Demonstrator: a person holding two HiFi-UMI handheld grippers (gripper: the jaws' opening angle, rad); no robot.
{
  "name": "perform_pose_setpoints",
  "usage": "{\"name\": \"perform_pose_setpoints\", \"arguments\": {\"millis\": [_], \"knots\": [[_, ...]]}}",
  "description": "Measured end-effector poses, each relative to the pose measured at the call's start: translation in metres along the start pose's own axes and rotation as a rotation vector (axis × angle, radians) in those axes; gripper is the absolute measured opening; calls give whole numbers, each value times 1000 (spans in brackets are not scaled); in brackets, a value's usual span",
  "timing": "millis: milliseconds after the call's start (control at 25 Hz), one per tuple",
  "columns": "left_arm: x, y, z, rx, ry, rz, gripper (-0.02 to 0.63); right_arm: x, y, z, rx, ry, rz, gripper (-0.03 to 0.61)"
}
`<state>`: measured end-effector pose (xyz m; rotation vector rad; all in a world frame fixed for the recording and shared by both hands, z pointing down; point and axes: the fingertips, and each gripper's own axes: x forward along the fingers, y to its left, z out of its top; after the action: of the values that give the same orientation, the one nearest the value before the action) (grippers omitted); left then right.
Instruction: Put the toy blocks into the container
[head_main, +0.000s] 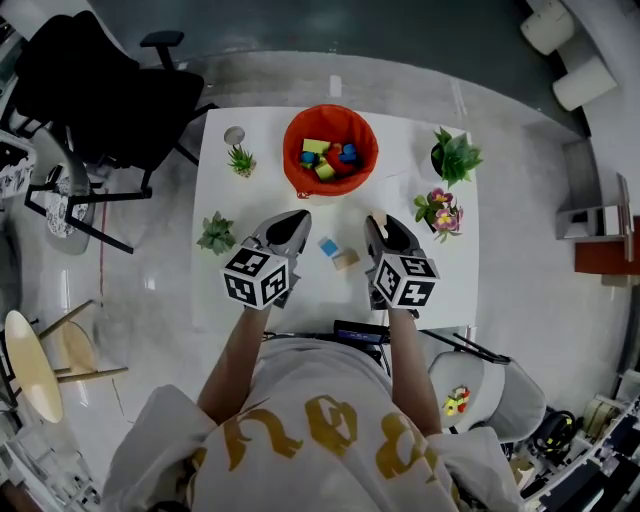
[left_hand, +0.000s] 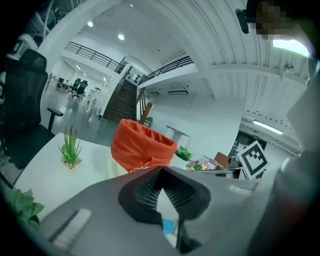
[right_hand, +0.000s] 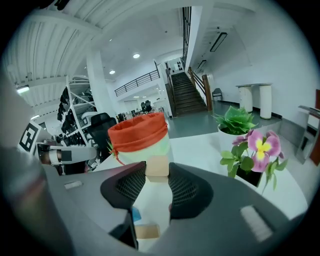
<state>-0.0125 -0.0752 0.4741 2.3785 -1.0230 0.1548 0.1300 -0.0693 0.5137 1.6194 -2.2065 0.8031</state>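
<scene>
The container (left_hand: 142, 145) is a soft orange fabric tub with a crumpled, rolled rim. It sits at the upper middle of the glossy white tabletop (head_main: 440, 285) and holds a jumble of yellow, blue, red and green blocks.

The right gripper (right_hand: 157, 173) has its black ribbed fingers (right_hand: 182, 190) pressed on either side of a plain beige cube (right_hand: 157, 164) with a matte, wood-like face. The cube is gripped at the fingertips, in front of the tub. The left gripper (left_hand: 161, 172) has its fingers brought together at the tips with nothing between them. Only a narrow triangular gap shows lower down.

Both grippers have smooth grey shells. Both forearms reach up from the bottom of the head view, side by side. The grippers tilt gently downward and point toward the tub.

Between them on the tabletop lie a small blue block (head_main: 328, 246) and a tan block (head_main: 346, 260), just beside each other. A spiky little succulent (head_main: 241, 159) stands left of the tub, and pink-and-yellow flowers (head_main: 439, 211) stand to its right.
</scene>
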Motion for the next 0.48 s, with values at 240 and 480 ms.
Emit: {"name": "perform_pose_setpoints", "arguments": {"millis": [240,480], "knots": [[-11,0,20,-15,-52,16,2,-9,11,21,-4,-49,15,172],[-15,3,36,-59,-95,22,2,-14,19,37,-23,-84,30,172]]}}
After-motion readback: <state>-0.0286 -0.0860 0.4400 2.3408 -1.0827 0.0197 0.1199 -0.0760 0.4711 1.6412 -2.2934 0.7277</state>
